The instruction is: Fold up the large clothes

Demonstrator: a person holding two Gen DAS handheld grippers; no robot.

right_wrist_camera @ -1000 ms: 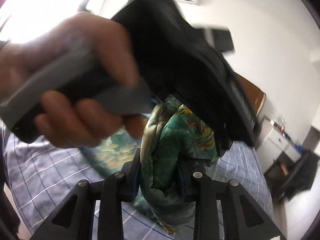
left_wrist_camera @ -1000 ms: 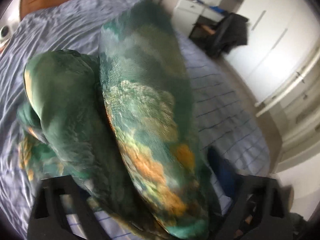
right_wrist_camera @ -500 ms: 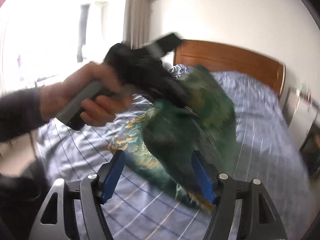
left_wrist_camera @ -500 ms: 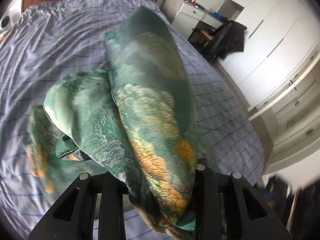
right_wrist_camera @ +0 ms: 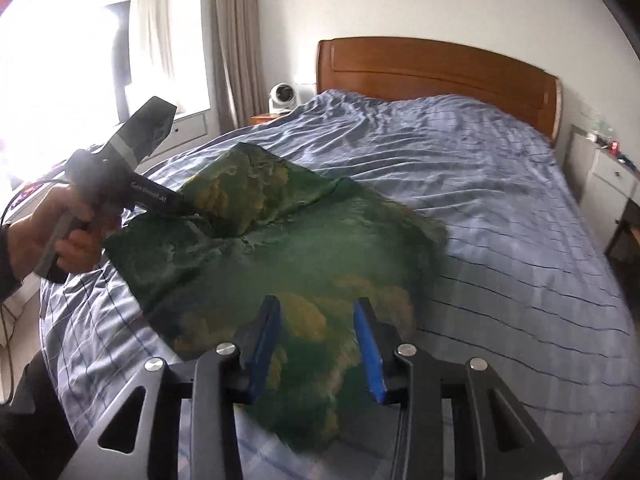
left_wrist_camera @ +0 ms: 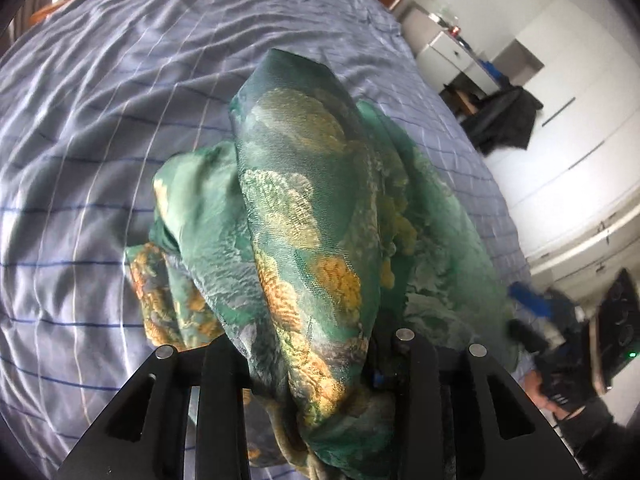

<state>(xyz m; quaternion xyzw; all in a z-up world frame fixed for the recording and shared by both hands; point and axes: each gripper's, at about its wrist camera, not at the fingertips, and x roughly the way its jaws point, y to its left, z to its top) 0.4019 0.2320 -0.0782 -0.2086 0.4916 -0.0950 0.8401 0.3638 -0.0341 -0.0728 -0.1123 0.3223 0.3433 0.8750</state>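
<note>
The left tongs (left_wrist_camera: 320,364) grip a bunched fold of the green and orange garment (left_wrist_camera: 312,216), their jaws having just eased slightly wider around it. The right tongs (right_wrist_camera: 316,344) have just been narrowing, yet their blue pads (right_wrist_camera: 368,352) stand apart with cloth below and no visible pinch. The garment lies rumpled on the blue striped bed (right_wrist_camera: 500,208) near its foot edge, one part lifted toward the left side, the wooden headboard (right_wrist_camera: 432,64) beyond.
</note>
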